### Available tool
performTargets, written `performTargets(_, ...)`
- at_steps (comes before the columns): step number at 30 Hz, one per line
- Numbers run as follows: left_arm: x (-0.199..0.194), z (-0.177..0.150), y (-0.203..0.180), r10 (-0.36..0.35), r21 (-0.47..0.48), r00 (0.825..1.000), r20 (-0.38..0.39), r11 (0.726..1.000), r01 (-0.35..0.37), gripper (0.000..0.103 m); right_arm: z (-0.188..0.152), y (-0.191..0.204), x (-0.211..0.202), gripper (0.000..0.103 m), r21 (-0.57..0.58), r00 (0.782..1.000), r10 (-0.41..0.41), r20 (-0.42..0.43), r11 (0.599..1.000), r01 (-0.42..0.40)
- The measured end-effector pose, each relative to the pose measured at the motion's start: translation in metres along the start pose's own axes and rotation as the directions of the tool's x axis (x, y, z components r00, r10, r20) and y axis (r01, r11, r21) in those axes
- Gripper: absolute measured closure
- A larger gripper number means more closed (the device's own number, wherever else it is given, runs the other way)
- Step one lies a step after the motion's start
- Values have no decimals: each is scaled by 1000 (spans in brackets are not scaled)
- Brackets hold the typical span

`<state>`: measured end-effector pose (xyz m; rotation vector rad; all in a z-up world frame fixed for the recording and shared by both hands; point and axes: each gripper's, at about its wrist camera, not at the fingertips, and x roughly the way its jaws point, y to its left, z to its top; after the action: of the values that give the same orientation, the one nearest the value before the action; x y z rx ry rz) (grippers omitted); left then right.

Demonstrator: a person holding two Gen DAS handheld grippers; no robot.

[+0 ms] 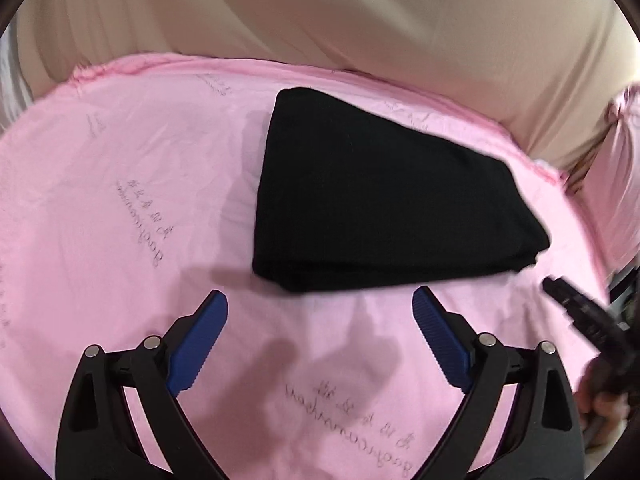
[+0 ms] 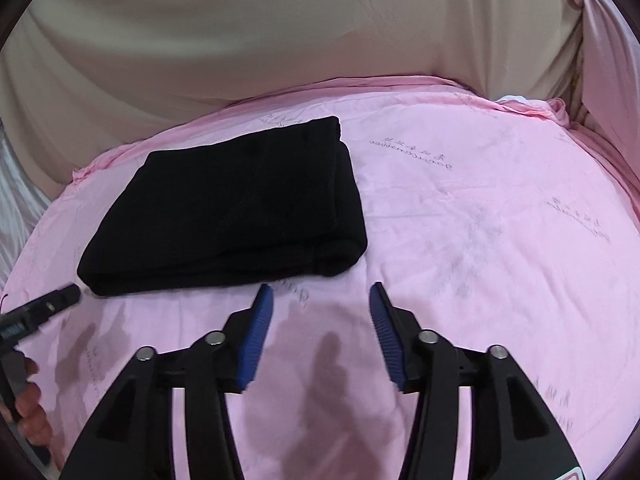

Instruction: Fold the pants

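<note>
Progress: the pants (image 1: 384, 196) already lie as a compact, layered black bundle, so you look at or near the end; at most a tidy-up seems left.
Pants: flat on the pink sheet (image 1: 120, 184), toward its far side, with stacked edges facing you along the near side.
Left gripper (image 1: 320, 336): your jaws stand wide apart and hold nothing, hovering just short of the bundle's near edge.
Right gripper (image 2: 322, 326): jaws apart too, empty, near the bundle's near right corner but not touching it.
Edges: the sheet's far hem runs close behind the pants, and the beige cloth (image 2: 240, 40) rises right after it, so you have little room to push away from you.
Open room: bare sheet spreads to the right of the bundle in the right wrist view and to its left in the left wrist view; the strip under both grippers is free as well.
Risk: nudging the near edge could spring the layers open.
</note>
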<state>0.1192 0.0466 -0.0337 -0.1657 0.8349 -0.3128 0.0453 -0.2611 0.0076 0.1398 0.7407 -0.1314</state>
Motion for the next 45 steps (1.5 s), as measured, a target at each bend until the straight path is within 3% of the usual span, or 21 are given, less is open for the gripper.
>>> performTargets(3,12,14,14,-44,-37,999,-20,998,43,12,4,4,23,42,-95,998,-52,-39,994,48)
performTargets(8,53,16,11,26,23,993,-114,999,-24,12,13,2,55,44,-126,996,-53,-67,991,44)
performTargets(10,57,16,11,37,29,994,-101,999,-34,17,23,-4,55,77,-56,995,66,-69,996,-70)
performTargets(11,57,17,8,30,40,995,-93,999,-27,32,28,-6,50,90,-29,995,86,-59,996,-87)
performTargets(12,55,21,4,-6,52,995,-101,999,12,39,33,-8,38,91,-13,994,104,-32,994,-105)
performTargets(14,49,26,1,17,54,997,-77,998,-13,39,34,-15,24,91,14,991,136,-1,991,-136)
performTargets(17,59,25,0,72,85,994,-82,994,-65,25,16,-21,58,89,-9,991,67,-115,998,-69)
performTargets(19,52,20,-1,90,90,994,-64,992,-84,25,8,-17,38,84,-14,995,21,-95,1000,-23)
performTargets(21,31,11,-9,135,120,991,-16,984,-132,25,0,-12,6,80,-7,1000,3,-23,1000,-3)
performTargets(23,14,-2,-19,160,134,986,36,977,-163,12,-12,-3,-18,78,1,999,38,11,999,-38)
performTargets(24,10,-7,-23,161,137,986,51,976,-167,11,-22,7,-27,78,5,998,53,27,999,-53)
performTargets(28,10,-31,-42,221,158,972,82,960,-232,11,-47,39,-24,78,-36,999,6,35,999,-4)
performTargets(32,27,-44,-44,210,155,978,5,966,-208,11,-56,42,-12,78,-3,999,3,-33,1000,-3)
performTargets(45,24,-53,-52,222,159,975,-15,963,-217,11,-55,41,-3,78,6,999,-5,-52,1000,6)
